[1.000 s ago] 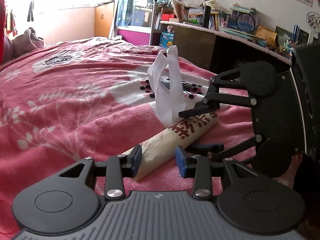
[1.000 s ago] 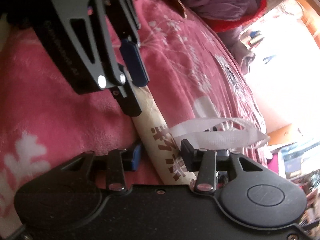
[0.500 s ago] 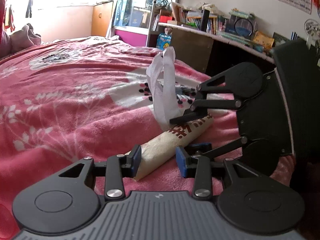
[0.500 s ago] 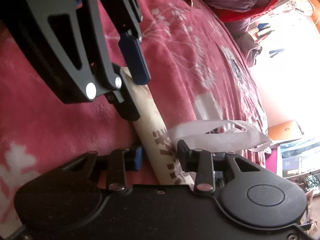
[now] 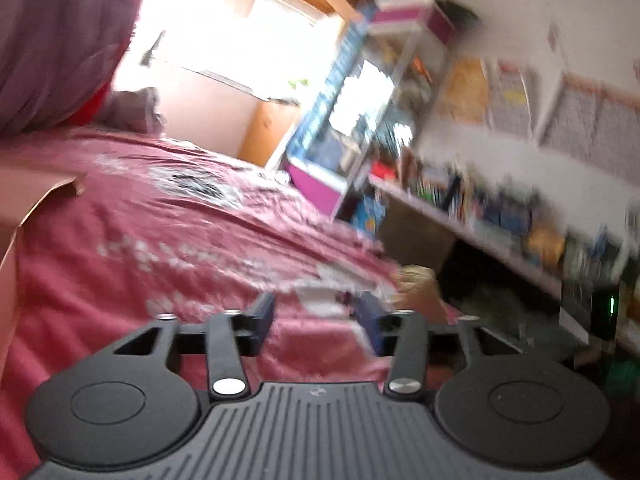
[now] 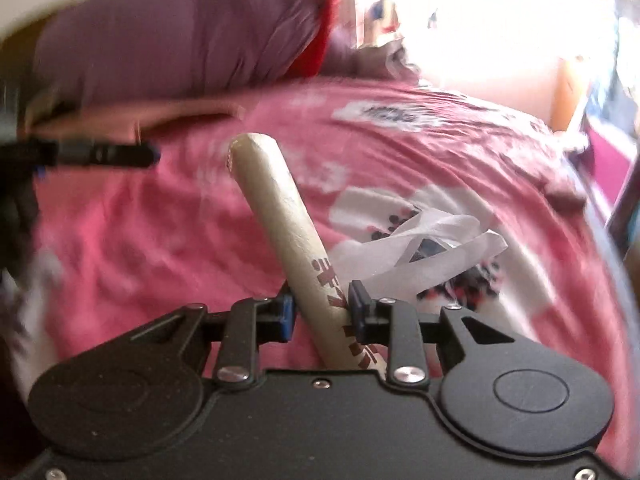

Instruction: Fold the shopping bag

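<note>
The rolled shopping bag [image 6: 280,232] hangs over the pink blanket [image 6: 400,152], pinched near its white handles [image 6: 436,240] by the right gripper [image 6: 320,314]. The left gripper [image 5: 316,316] is open, empty. Rolling looks finished; next, tuck handles.

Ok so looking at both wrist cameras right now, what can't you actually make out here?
- Right wrist view: the near end of the rolled shopping bag is hidden behind the right gripper body.
- Right wrist view: the red print on the roll is partly covered by the fingers and too blurred to read.
- Right wrist view: the left gripper is a motion-smeared dark shape at the left edge.
- Left wrist view: motion blur smears the shelf items; the bag is not visible between the left gripper's fingers.
</note>
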Demonstrator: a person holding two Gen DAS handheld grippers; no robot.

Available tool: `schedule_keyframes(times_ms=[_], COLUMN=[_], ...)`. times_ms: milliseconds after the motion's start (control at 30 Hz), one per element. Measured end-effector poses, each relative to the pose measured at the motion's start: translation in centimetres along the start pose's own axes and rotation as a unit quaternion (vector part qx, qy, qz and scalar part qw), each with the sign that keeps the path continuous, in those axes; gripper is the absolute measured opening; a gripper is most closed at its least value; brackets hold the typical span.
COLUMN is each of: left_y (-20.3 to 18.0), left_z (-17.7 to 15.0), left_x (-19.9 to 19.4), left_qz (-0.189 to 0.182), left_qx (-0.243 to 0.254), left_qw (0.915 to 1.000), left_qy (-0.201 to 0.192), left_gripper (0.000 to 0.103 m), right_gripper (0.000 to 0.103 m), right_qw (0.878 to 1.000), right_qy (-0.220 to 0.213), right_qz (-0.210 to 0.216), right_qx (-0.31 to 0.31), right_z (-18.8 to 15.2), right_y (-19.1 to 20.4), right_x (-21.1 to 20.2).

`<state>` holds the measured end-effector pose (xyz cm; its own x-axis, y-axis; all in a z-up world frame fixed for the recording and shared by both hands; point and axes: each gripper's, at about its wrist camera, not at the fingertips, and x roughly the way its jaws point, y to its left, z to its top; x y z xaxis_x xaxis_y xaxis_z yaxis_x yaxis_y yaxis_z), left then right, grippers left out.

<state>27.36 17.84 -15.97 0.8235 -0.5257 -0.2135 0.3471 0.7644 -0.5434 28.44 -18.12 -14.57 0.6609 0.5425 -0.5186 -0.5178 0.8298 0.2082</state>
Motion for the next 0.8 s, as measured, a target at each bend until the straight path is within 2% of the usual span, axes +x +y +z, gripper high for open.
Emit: schedule_keyframes(times_ms=[67, 133, 167, 200, 233, 300, 367, 467, 533, 567, 633, 700, 767, 800], left_y=[0.8, 1.0, 1.0, 0.8, 0.4, -1.2, -2.2, -2.6, -2.5, -2.5, -3.2, -4.9, -5.5, -5.6], left_z=[-0.3, -0.3, -0.4, -0.5, -0.7, -1.7, -2.7, -3.6, -4.4, -4.9, -5.8, -6.7, -6.6, -6.2], left_x=[0.3, 0.3, 0.2, 0.4, 0.7, 0.4, -0.7, -2.2, -2.6, -2.8, -3.0, -2.7, -2.8, -3.1], left_qz=[-0.013, -0.010, -0.005, 0.003, 0.017, 0.052, 0.103, 0.184, 0.218, 0.232, 0.236, 0.258, 0.268, 0.270], left_qx=[-0.047, -0.074, -0.086, -0.098, -0.094, -0.050, -0.027, -0.019, -0.019, -0.018, 0.006, 0.069, 0.085, 0.078], left_qw=[0.9987, 0.9971, 0.9960, 0.9943, 0.9931, 0.9934, 0.9915, 0.9821, 0.9744, 0.9710, 0.9696, 0.9602, 0.9555, 0.9551], left_qy=[0.013, 0.019, 0.022, 0.042, 0.068, 0.089, 0.075, 0.038, 0.050, 0.055, 0.064, 0.081, 0.091, 0.095], left_gripper=[0.065, 0.065, 0.065, 0.065, 0.065, 0.065, 0.065, 0.065, 0.065, 0.065, 0.065, 0.065, 0.064, 0.058], right_gripper=[0.026, 0.026, 0.023, 0.020, 0.020, 0.020, 0.020, 0.020, 0.020, 0.020, 0.020, 0.020, 0.020, 0.020], right_qw=[0.998, 0.988, 0.985, 0.982, 0.979, 0.975, 0.970, 0.977, 0.979, 0.979, 0.978, 0.976, 0.975, 0.975], right_qy=[-0.021, -0.044, -0.050, -0.056, -0.064, -0.074, -0.081, -0.075, -0.075, -0.076, -0.078, -0.084, -0.086, -0.088], right_qz=[0.027, 0.057, 0.067, 0.077, 0.086, 0.092, 0.100, 0.108, 0.120, 0.124, 0.131, 0.139, 0.146, 0.150], right_qx=[0.048, 0.137, 0.151, 0.165, 0.175, 0.188, 0.206, 0.166, 0.143, 0.140, 0.141, 0.143, 0.141, 0.139], right_z=[-1.0, -2.4, -2.3, -2.1, -1.9, -1.8, -1.9, -1.3, -1.0, -1.0, -0.9, -0.6, -0.4, -0.1], right_y=[-0.9, -3.0, -3.3, -3.7, -4.1, -4.5, -4.7, -3.5, -2.9, -3.1, -3.2, -3.4, -3.4, -3.3], right_x=[-0.1, -0.3, -0.1, 0.1, 0.3, 1.0, 1.7, 2.5, 2.6, 2.5, 2.6, 2.6, 2.5, 2.4])
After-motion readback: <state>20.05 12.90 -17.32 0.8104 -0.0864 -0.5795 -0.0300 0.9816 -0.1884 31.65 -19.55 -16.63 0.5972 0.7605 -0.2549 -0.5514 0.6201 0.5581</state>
